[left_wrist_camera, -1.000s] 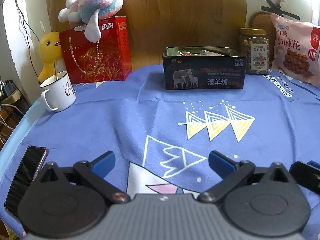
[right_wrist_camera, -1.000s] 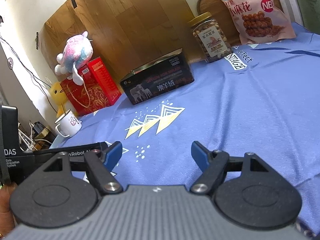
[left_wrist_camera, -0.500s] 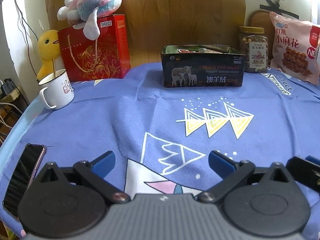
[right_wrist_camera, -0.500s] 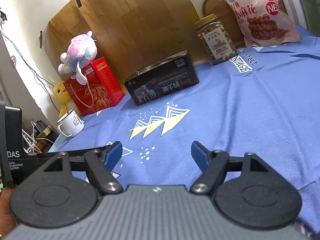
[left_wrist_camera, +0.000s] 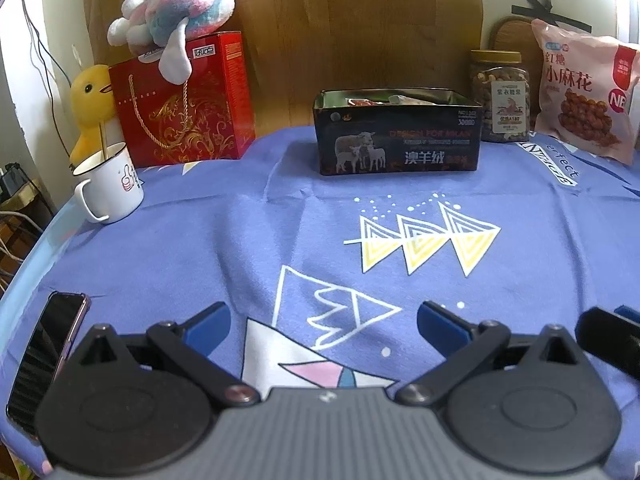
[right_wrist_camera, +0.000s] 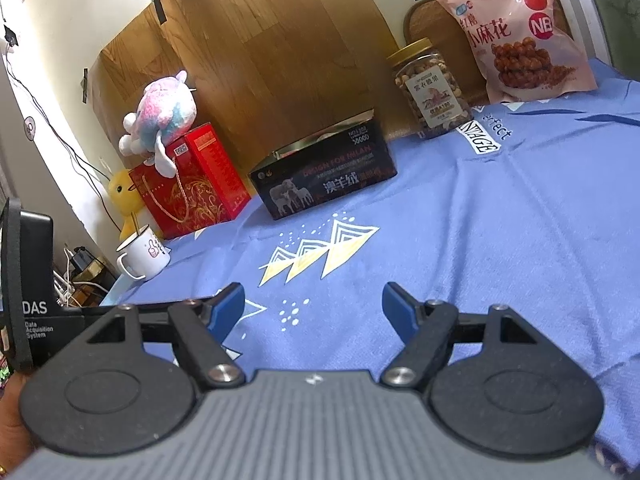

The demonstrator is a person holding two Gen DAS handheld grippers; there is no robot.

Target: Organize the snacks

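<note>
A black open box (left_wrist_camera: 398, 136) with sheep printed on it stands at the back of the blue tablecloth, with snack packets showing inside; it also shows in the right wrist view (right_wrist_camera: 324, 178). A jar of nuts (left_wrist_camera: 501, 96) (right_wrist_camera: 432, 88) and a pink snack bag (left_wrist_camera: 582, 92) (right_wrist_camera: 516, 32) stand to its right. My left gripper (left_wrist_camera: 324, 324) is open and empty, low over the near cloth. My right gripper (right_wrist_camera: 314, 306) is open and empty too, far from the box.
A red gift box (left_wrist_camera: 180, 100) with a plush toy (left_wrist_camera: 180, 12) on top, a yellow duck (left_wrist_camera: 90, 100) and a white mug (left_wrist_camera: 110, 186) stand at the back left. A phone (left_wrist_camera: 44, 356) lies at the near left table edge.
Both grippers have drawn back and risen slightly, so the box and snacks look a little farther off. Both stay open and empty.
</note>
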